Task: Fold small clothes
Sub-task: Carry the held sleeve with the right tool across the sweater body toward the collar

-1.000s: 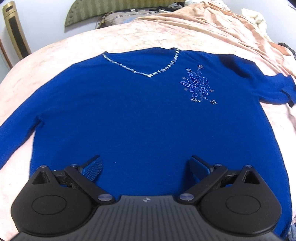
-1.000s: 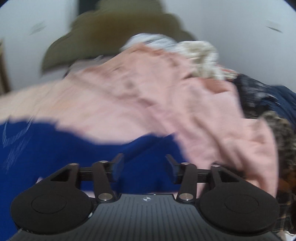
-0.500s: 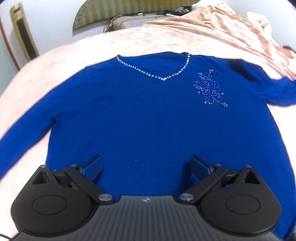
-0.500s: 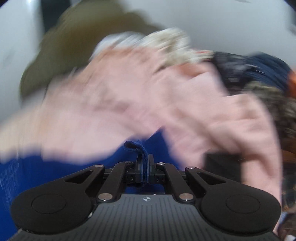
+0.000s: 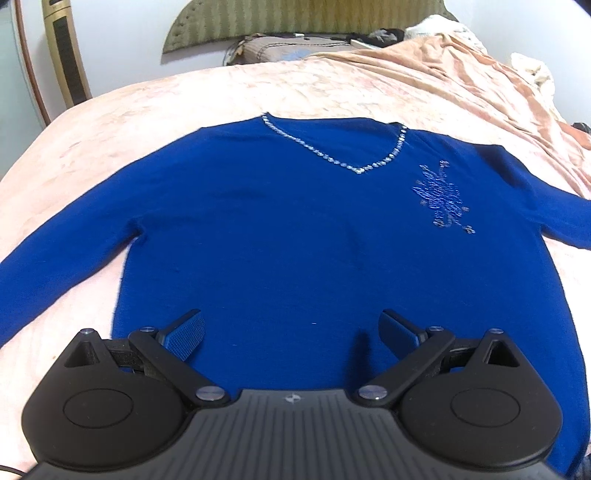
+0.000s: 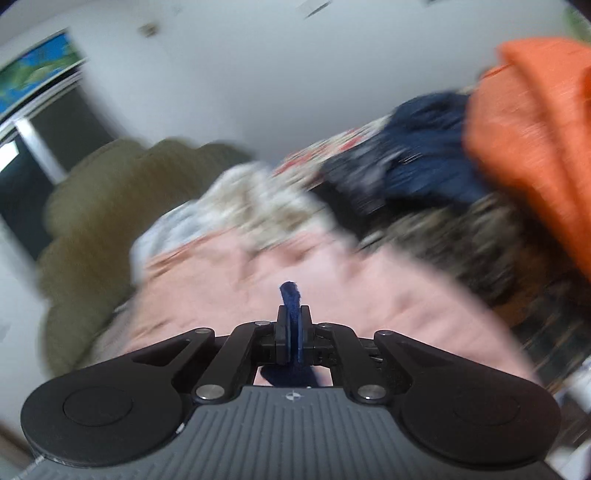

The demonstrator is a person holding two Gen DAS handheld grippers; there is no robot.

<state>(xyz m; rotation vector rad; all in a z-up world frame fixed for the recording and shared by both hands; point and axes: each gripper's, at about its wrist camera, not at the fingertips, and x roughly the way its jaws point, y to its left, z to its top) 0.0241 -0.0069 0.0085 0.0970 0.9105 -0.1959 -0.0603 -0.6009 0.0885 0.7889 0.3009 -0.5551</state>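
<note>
A royal-blue long-sleeved sweater (image 5: 295, 240) lies flat, front up, on the pink bedspread (image 5: 110, 140). It has a beaded V-neck (image 5: 354, 168) and a sparkly flower motif (image 5: 441, 195). My left gripper (image 5: 291, 321) hovers open just above the sweater's lower body, nothing between its fingers. In the blurred right wrist view, my right gripper (image 6: 294, 314) is shut on a fold of the blue sweater fabric (image 6: 290, 295), which pokes out past the pads and hangs below them. This gripper is lifted off the bed.
A green padded headboard (image 5: 295, 26) and a brown pillow (image 5: 288, 51) stand at the bed's far end. A rumpled pink sheet (image 5: 480, 85) lies at the right. In the right wrist view, an orange garment (image 6: 535, 140) and dark navy clothes (image 6: 417, 158) are piled beyond.
The right gripper closed on the blue sleeve fabric, then rose and rolled, carrying it. The left gripper drifted sideways over the sweater and stayed open.
</note>
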